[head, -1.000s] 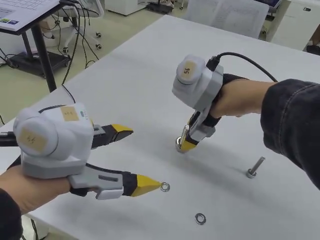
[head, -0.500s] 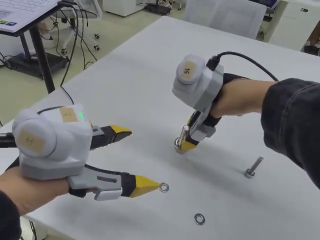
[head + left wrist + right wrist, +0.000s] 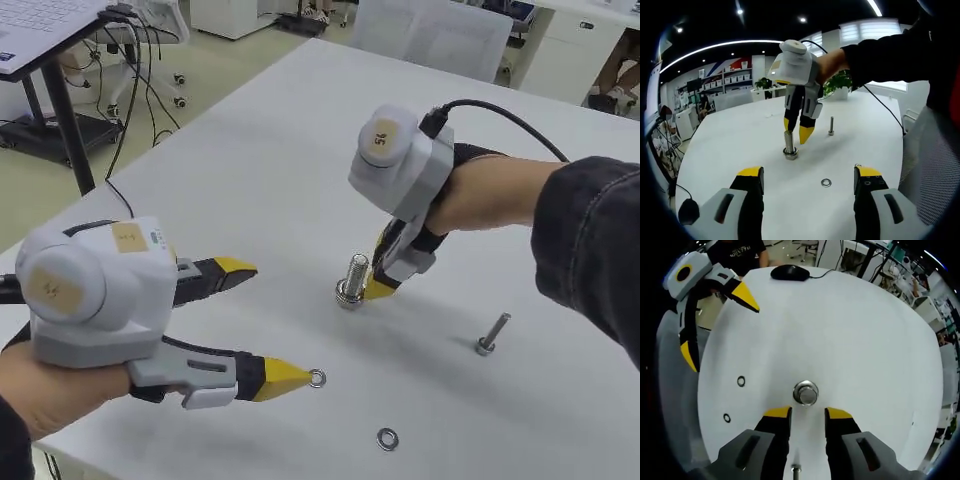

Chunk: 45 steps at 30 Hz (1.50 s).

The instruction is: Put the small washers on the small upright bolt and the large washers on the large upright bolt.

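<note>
- Large bolt (image 3: 354,278) and the other parts rest on the white table (image 3: 260,140), which stretches across the head view
- Left gripper (image 3: 268,320) is held low over the near left of the table, with its jaws spread wide and nothing between them
- Right gripper (image 3: 808,413) points down at the table; its jaws stand a narrow gap apart and empty, and its yellow tips are just beside the large bolt
- The large bolt stands upright near the table's middle, with stacked rings round its foot
- Small bolt (image 3: 489,335) stands upright to the right of it, well apart
- A loose washer (image 3: 317,378) lies at the tip of the left gripper's nearer jaw; whether they touch cannot be told
- A second washer (image 3: 387,438) lies flat closer to the person, apart from both grippers
</note>
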Each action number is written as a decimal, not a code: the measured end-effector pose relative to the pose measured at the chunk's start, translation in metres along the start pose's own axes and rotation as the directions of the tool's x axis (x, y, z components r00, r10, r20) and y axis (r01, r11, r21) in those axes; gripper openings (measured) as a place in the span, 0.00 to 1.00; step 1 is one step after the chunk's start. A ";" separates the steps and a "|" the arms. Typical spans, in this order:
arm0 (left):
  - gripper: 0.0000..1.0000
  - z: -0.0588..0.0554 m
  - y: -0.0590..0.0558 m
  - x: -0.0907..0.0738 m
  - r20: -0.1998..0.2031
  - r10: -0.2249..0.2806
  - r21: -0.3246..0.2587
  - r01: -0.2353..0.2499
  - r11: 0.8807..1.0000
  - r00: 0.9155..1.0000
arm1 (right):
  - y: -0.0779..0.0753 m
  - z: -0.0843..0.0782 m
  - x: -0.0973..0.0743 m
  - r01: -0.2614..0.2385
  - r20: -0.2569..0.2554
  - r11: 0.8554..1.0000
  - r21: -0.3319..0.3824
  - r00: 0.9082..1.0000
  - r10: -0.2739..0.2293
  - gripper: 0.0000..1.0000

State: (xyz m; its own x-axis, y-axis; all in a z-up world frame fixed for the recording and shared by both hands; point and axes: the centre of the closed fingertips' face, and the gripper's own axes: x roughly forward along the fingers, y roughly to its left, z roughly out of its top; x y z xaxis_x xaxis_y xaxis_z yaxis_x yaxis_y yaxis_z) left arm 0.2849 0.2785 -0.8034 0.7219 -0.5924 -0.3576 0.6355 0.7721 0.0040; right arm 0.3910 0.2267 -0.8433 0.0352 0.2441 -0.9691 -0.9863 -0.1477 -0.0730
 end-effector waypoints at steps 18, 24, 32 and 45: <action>0.73 0.003 -0.005 0.000 0.006 -0.020 0.018 0.020 1.000 1.000 | 0.026 -0.019 -0.012 0.013 -0.004 1.000 0.022 1.000 -0.013 0.27; 0.73 0.003 -0.007 -0.001 0.003 -0.024 0.023 0.024 0.999 1.000 | 0.037 -0.018 -0.012 0.003 0.000 1.000 0.008 1.000 -0.003 0.27; 0.73 0.004 -0.011 -0.003 0.001 -0.030 0.032 0.029 0.999 1.000 | 0.060 -0.011 -0.004 -0.020 0.011 1.000 -0.018 1.000 0.020 0.27; 0.73 -0.001 -0.019 -0.011 -0.011 -0.030 0.037 0.030 0.999 1.000 | 0.095 0.010 0.012 -0.067 0.010 0.994 -0.086 0.998 0.069 0.26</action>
State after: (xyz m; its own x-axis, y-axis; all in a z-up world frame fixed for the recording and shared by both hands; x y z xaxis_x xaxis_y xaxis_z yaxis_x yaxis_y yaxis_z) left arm 0.2648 0.2711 -0.8002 0.6998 -0.6124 -0.3677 0.6667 0.7448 0.0282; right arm 0.2964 0.2248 -0.8600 -0.0341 0.2431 -0.9694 -0.9690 -0.2456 -0.0275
